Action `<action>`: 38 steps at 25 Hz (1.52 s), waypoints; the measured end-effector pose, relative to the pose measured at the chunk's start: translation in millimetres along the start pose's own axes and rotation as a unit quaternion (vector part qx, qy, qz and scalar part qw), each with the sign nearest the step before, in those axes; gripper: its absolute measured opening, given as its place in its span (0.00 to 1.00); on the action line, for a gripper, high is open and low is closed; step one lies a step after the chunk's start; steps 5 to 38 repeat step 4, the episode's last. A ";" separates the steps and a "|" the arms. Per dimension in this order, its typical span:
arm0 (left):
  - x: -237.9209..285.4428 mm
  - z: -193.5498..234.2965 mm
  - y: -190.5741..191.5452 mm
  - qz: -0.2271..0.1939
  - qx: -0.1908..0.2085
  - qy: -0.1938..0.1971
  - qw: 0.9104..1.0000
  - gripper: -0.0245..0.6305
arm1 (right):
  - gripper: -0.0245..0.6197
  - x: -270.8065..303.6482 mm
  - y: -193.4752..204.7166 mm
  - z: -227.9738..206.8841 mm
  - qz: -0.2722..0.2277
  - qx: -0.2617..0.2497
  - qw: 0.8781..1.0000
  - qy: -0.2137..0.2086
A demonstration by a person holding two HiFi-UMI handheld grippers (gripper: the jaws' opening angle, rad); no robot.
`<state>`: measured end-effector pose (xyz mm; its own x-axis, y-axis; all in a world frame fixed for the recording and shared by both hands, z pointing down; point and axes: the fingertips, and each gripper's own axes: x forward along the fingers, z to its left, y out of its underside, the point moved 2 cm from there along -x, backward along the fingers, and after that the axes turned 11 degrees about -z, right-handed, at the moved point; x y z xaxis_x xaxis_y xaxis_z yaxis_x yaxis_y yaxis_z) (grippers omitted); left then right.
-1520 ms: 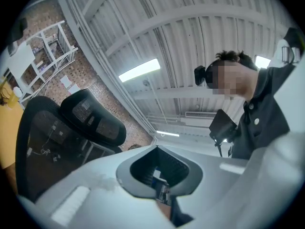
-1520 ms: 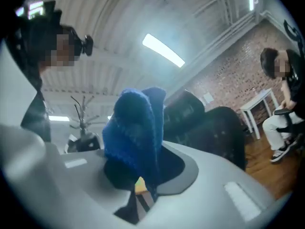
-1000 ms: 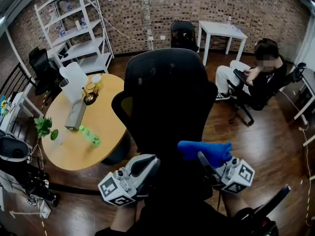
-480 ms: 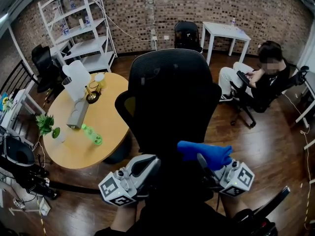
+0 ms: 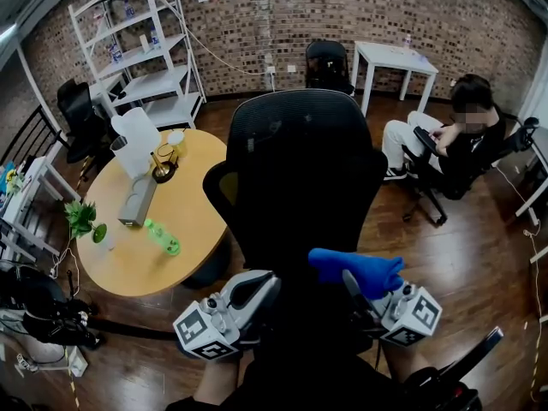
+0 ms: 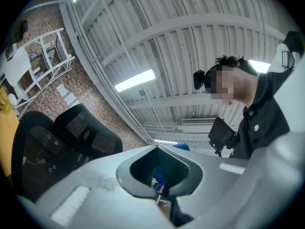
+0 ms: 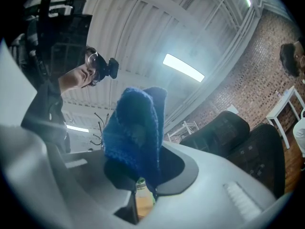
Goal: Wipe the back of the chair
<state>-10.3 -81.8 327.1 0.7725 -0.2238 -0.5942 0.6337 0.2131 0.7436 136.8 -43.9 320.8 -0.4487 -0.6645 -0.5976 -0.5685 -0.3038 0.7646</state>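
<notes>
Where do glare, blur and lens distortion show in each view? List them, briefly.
Head view: fisheye bows the brick wall; light is even, but the black chair back shows little detail. Left gripper view: the ceiling strip light is blown out; corners are vignetted black. Right gripper view: the ceiling lamp flares into haze; the blue cloth, close to the lens, is soft.

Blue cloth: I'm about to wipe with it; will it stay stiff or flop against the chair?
Probably floppy: the blue cloth bunches where the right gripper pinches it. Its knitted look suggests it is light and should mould to the chair back.
</notes>
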 end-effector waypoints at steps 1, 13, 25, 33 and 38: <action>-0.7 0.4 -0.6 0.000 0.000 0.000 1.000 0.04 | 0.12 1.1 0.7 0.6 -0.001 0.000 1.000 0.001; -2.6 0.5 -2.0 0.000 -0.001 0.001 1.000 0.04 | 0.12 2.8 3.1 2.3 -0.001 -0.002 1.000 0.001; -2.6 0.5 -2.0 0.000 -0.001 0.001 1.000 0.04 | 0.12 2.8 3.1 2.3 -0.001 -0.002 1.000 0.001; -2.6 0.5 -2.0 0.000 -0.001 0.001 1.000 0.04 | 0.12 2.8 3.1 2.3 -0.001 -0.002 1.000 0.001; -2.6 0.5 -2.0 0.000 -0.001 0.001 1.000 0.04 | 0.12 2.8 3.1 2.3 -0.001 -0.002 1.000 0.001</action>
